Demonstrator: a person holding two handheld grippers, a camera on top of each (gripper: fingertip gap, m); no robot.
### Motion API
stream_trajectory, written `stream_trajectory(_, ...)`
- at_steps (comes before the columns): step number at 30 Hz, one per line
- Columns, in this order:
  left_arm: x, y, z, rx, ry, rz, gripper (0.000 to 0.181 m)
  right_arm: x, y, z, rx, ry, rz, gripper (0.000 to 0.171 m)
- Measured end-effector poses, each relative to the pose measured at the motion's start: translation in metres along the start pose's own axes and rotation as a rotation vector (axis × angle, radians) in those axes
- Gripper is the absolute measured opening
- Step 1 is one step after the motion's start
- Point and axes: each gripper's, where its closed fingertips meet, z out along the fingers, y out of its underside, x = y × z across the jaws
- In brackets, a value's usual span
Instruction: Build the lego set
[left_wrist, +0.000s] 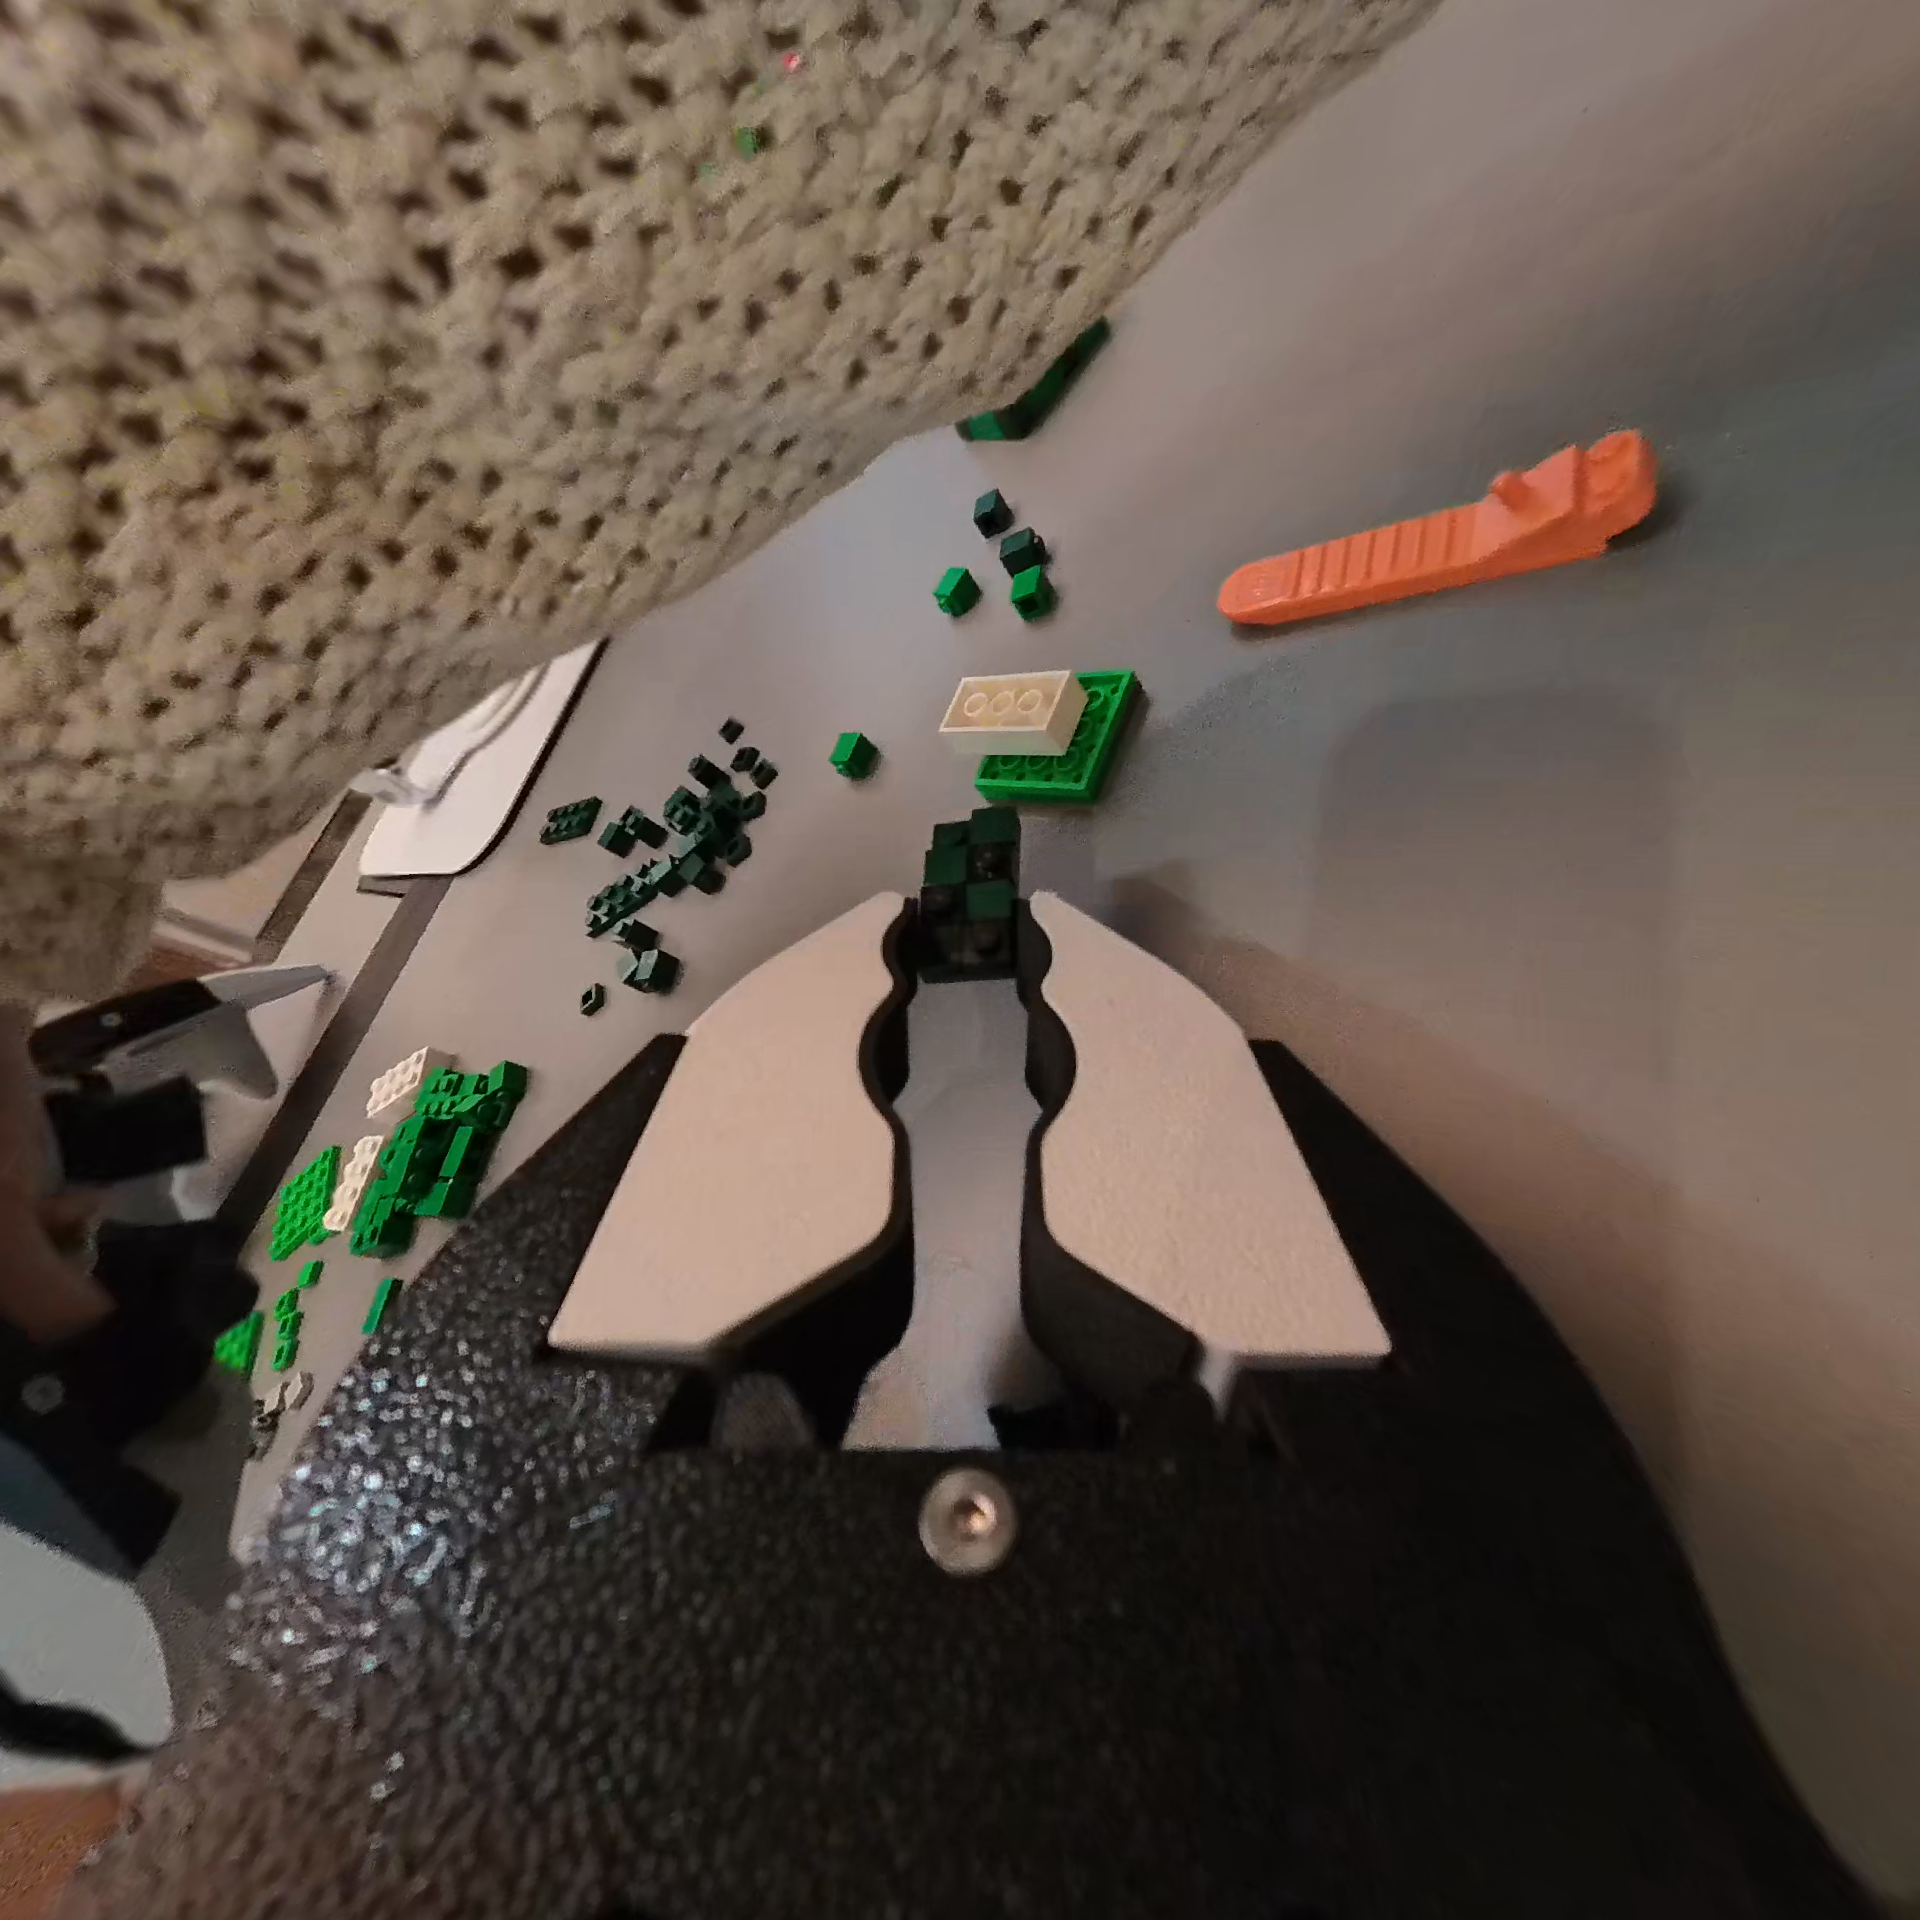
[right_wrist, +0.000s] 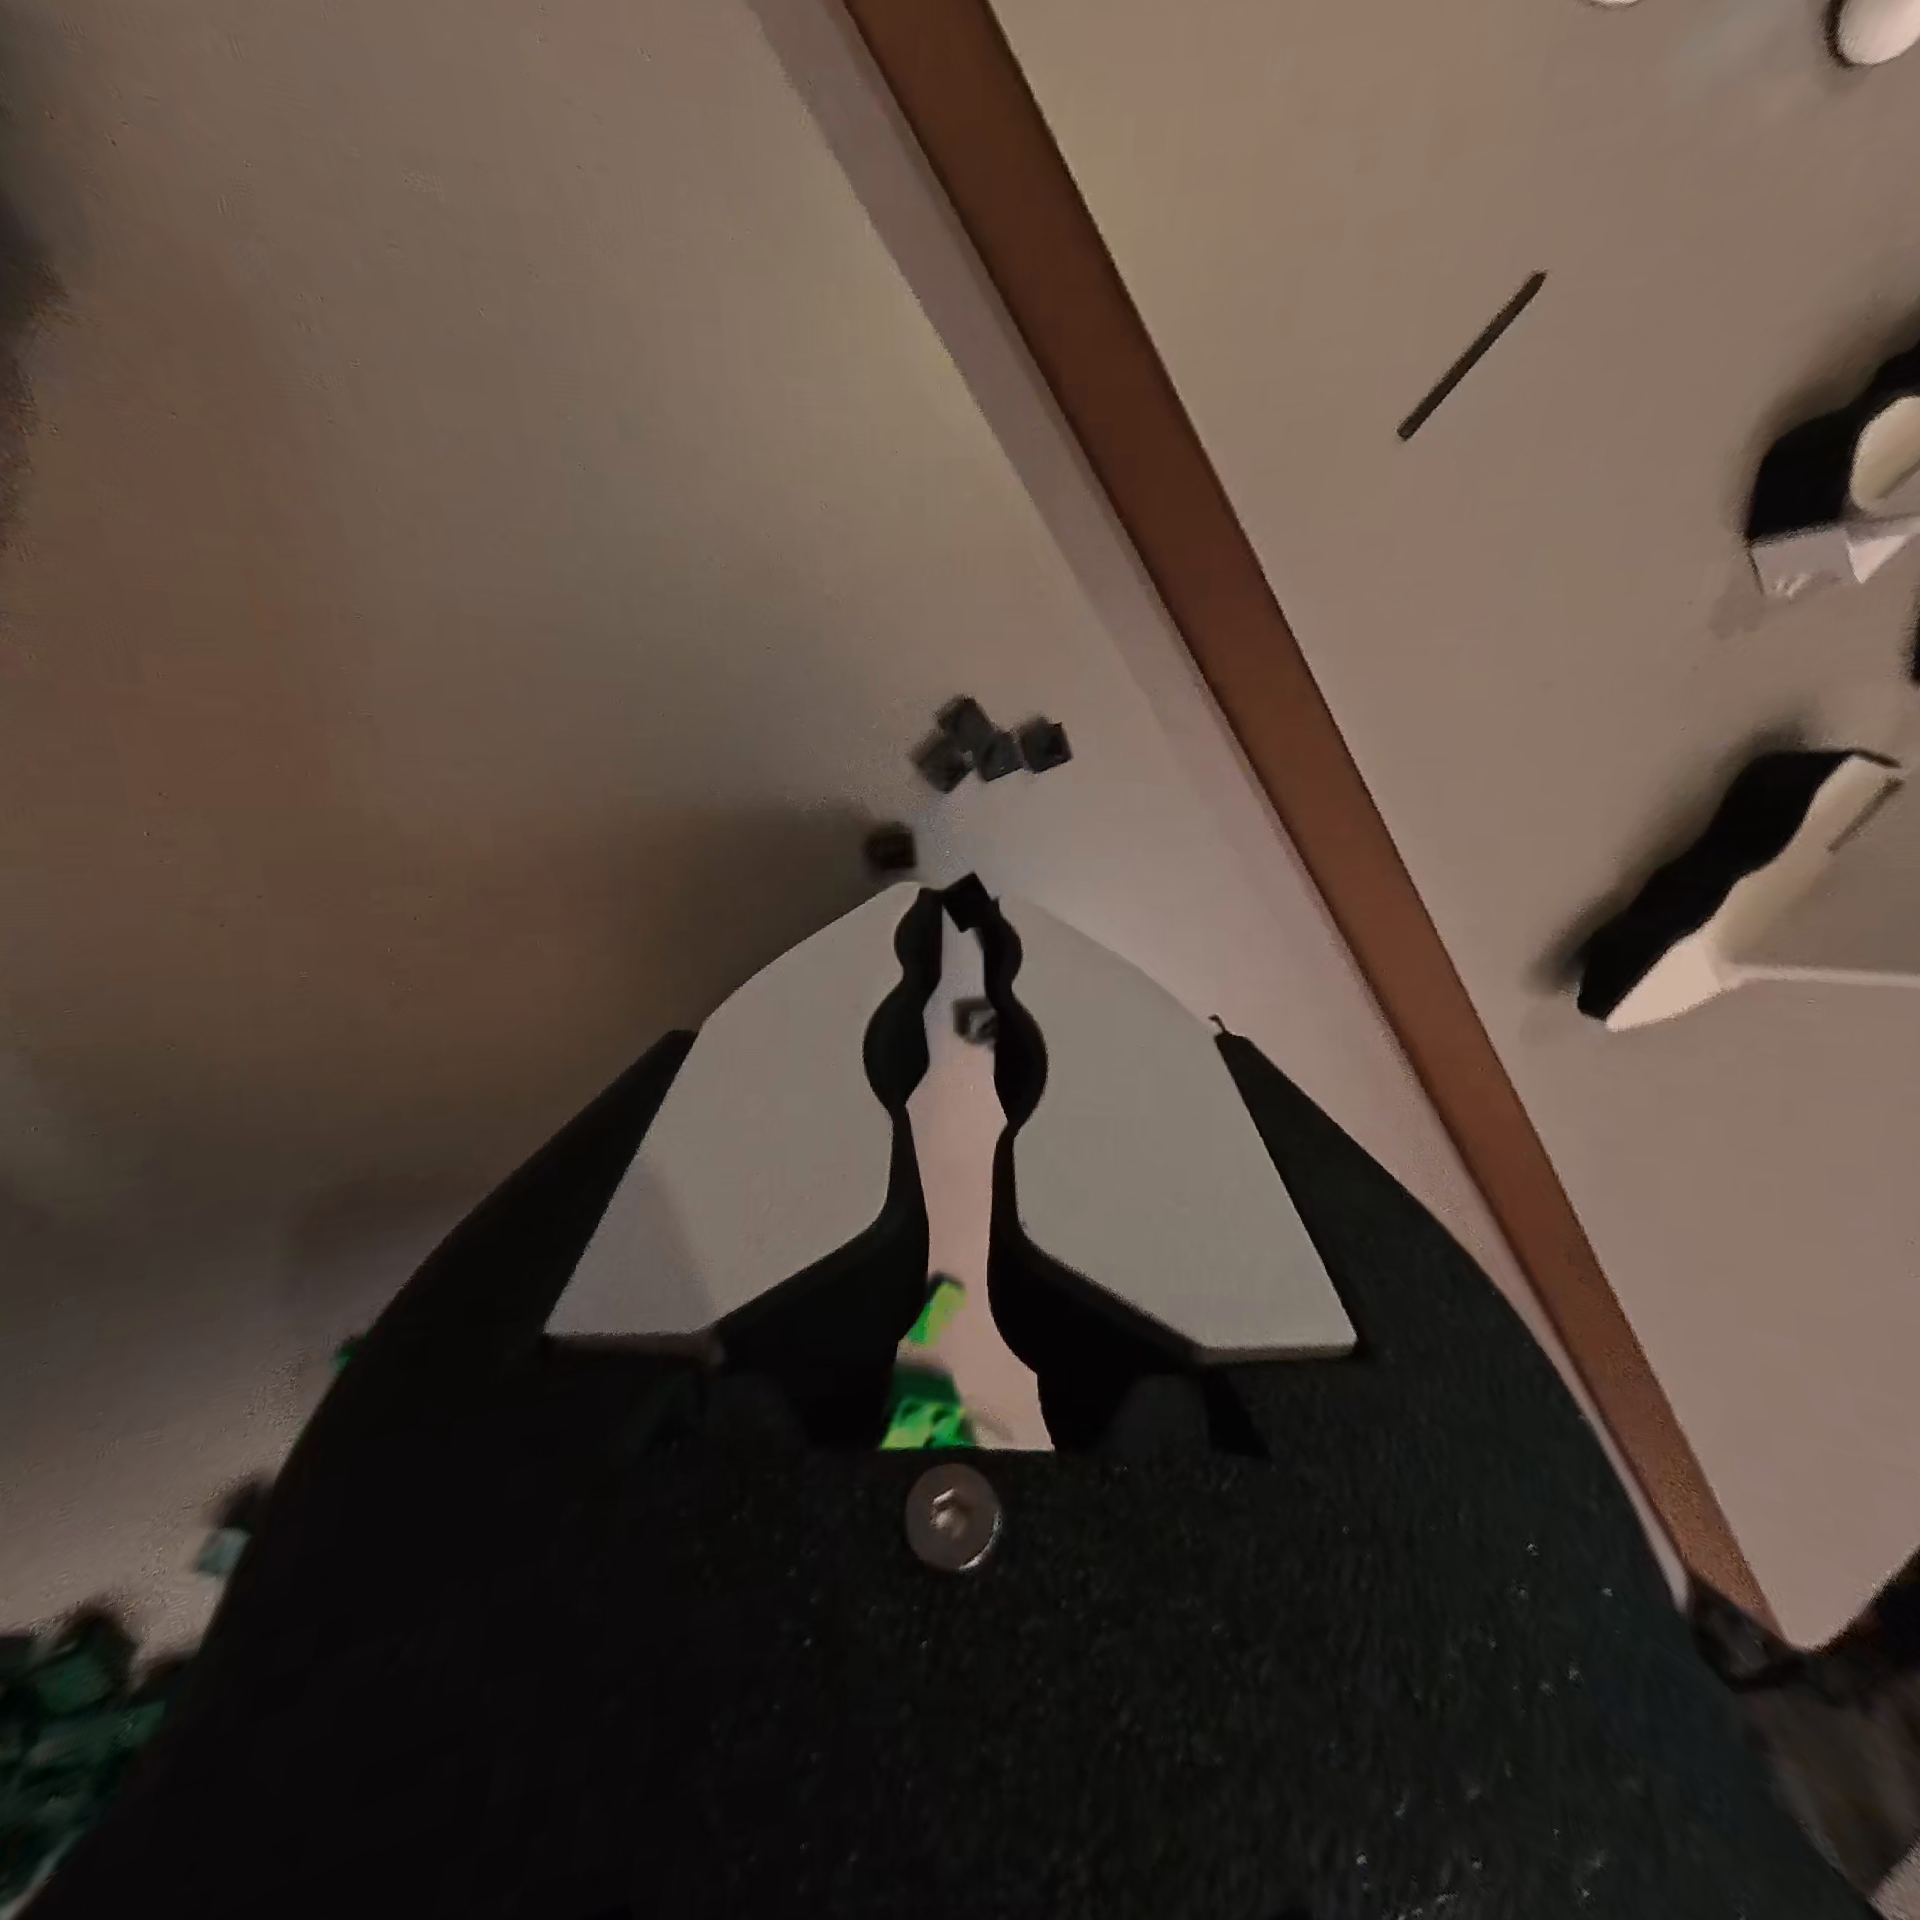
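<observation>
In the left wrist view, a knitted beige sleeve (left_wrist: 436, 343) fills the upper left. Below it, at the left edge of the grey surface (left_wrist: 1558, 935), lies a heap of bright green and white bricks (left_wrist: 416, 1164). Further right is a scatter of dark green small pieces (left_wrist: 675, 842), then a few loose green cubes (left_wrist: 1013, 566). The left gripper (left_wrist: 971, 920) has its fingers narrowed onto a dark green brick stack (left_wrist: 971, 883), which stands out past the fingertips. Just beyond it sits a white brick (left_wrist: 1013, 712) resting on a bright green plate (left_wrist: 1070, 753). Well apart to the right lies an orange brick separator (left_wrist: 1444, 530). None of these last three appear in the other view.

The right wrist view alone shows a brown strip (right_wrist: 1195, 623) crossing the pale surface, with black-and-white objects (right_wrist: 1745, 883) at the far right. The right gripper (right_wrist: 961, 899) has its fingers nearly together, pinching a small dark piece (right_wrist: 968, 902) at the tips. A few small dark cubes (right_wrist: 987, 748) lie just past it, and green bricks (right_wrist: 925, 1392) show between the finger bases.
</observation>
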Motion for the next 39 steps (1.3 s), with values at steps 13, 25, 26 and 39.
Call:
stream_trajectory(13,-0.017,-0.008,-0.011,0.101,-0.023,-0.180,0.017,-0.143,-0.002,-0.118,0.048,0.203,0.066,0.007)
stream_trajectory(25,0.013,-0.065,-0.034,0.462,0.268,-0.296,0.017,-0.245,-0.041,-0.144,-0.044,-0.060,0.018,0.007)
stream_trajectory(26,0.014,-0.067,-0.036,0.481,0.287,-0.306,0.017,-0.247,-0.043,-0.144,-0.049,-0.074,0.010,0.007)
stream_trajectory(39,0.023,-0.073,-0.039,0.509,0.358,-0.310,0.017,-0.249,-0.058,-0.137,-0.055,-0.196,-0.022,0.007)
